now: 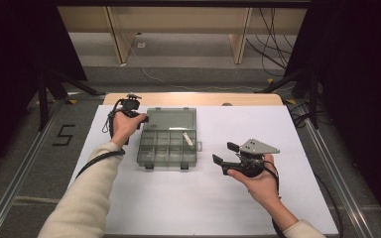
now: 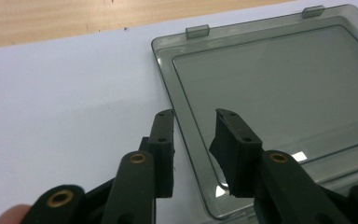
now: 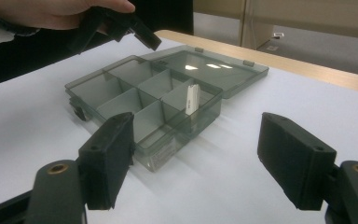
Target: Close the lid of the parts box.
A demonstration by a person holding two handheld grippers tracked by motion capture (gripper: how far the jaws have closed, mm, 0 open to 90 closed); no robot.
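Straddling the left edge of the flat, smooth lid [image 2: 279,88] of a smoke-grey translucent plastic compartment box [image 1: 167,144], the left gripper [image 2: 193,154] has its two matte black jaws partly closed, one on the white sheet outside the lid and one over it; whether the pads press the edge cannot be told. The lid lies folded back flat beyond the tray, a raised rectangular panel moulded into it and two small hinge tabs along its far rim. Just in front of this gripper's hand [image 1: 124,126] the tray is split by thin walls into rectangular cells, and a small white oblong piece [image 3: 192,99] leans upright in a cell on the tray's right side. Two dark latches sit on the tray's near wall. A pale label shows on the box's side wall, its print too small to read. Right of the box and apart from it, the right gripper [image 3: 200,163] hangs wide open with nothing between its blocky black pads, the box lying straight ahead of them. A white matte sheet [image 1: 203,198] covers the wooden table [image 1: 193,98].
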